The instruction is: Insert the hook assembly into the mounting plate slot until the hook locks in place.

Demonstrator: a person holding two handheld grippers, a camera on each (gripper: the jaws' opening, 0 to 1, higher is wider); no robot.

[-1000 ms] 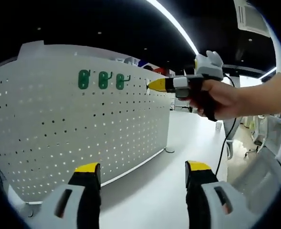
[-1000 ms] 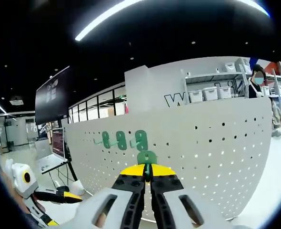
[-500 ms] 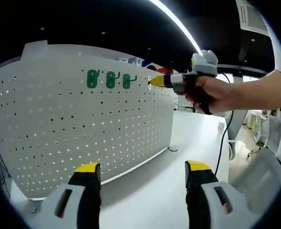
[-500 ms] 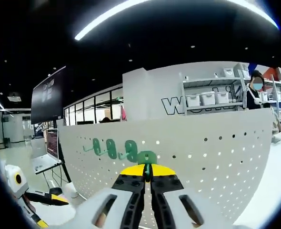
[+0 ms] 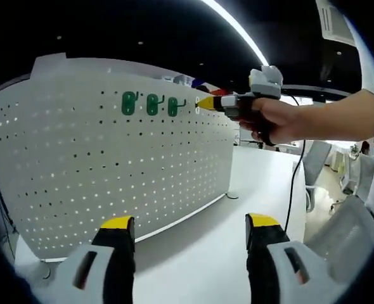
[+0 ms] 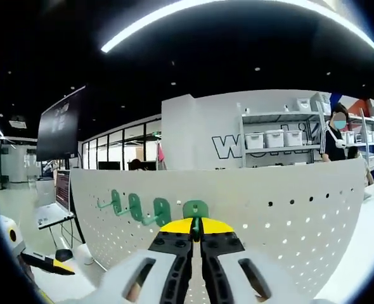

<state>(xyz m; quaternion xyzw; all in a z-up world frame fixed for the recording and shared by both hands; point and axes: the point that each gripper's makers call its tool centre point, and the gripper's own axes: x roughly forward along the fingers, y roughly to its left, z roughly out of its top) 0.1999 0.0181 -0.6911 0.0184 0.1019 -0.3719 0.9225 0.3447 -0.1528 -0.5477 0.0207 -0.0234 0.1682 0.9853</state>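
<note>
The hook assembly [image 6: 195,209], a green plate with its prong, is pinched in the closed right gripper [image 6: 196,235] near the top edge of the mounting plate [image 5: 111,164], the white perforated board standing on the white surface [image 5: 238,215]. Going left to right across the left gripper view: three green hooks [image 5: 150,104] already sit in a row high on the board, then the right gripper [image 5: 207,102] arrives at the board just beyond the third. Over the last second that gripper has climbed from lower on the board to the row's height and closed in beside it; in the right gripper view the mounted hooks have swung to the left. I judge the insertion is about to begin, not yet locked. The hook's plate stands upright, its flat face toward the camera; which way its prong points I cannot tell. The left gripper [image 5: 190,244] hangs wide open and empty, low over the surface.
</note>
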